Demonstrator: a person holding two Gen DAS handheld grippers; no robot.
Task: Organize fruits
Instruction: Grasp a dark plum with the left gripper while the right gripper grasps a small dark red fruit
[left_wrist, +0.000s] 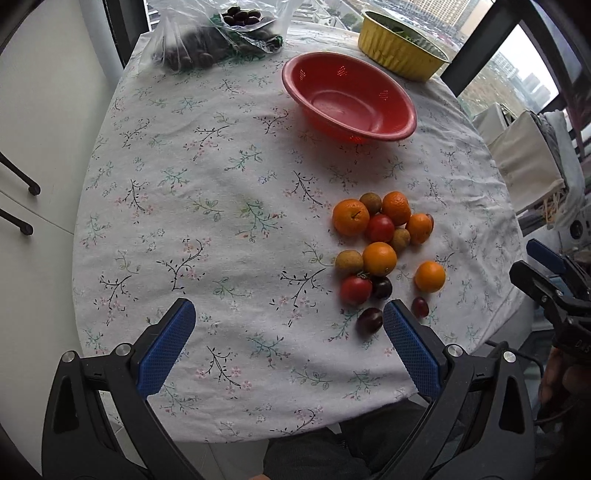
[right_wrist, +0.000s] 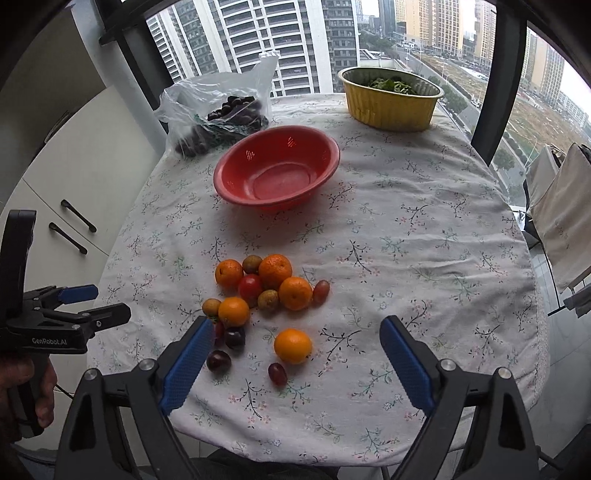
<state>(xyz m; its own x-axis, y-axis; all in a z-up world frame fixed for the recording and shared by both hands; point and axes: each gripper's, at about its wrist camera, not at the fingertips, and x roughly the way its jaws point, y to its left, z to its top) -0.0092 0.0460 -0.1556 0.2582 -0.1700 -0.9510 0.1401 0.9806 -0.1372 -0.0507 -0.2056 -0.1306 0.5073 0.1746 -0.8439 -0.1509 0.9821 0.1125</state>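
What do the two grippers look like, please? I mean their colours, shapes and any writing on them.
Both are black plastic clamps with silver bolts. The left gripper and the right gripper each have two long fingers with blue, mesh-textured pads. White lettering, "GenRobot.AI", shows on the side of the left one in the right wrist view. No cables or sleeves are clearly visible.

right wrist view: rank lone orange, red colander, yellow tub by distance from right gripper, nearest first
1. lone orange: just ahead of the open right gripper, apart from the fruit pile, left of centre.
2. red colander: mid-table, beyond the pile.
3. yellow tub: far table edge by the window, to the right.
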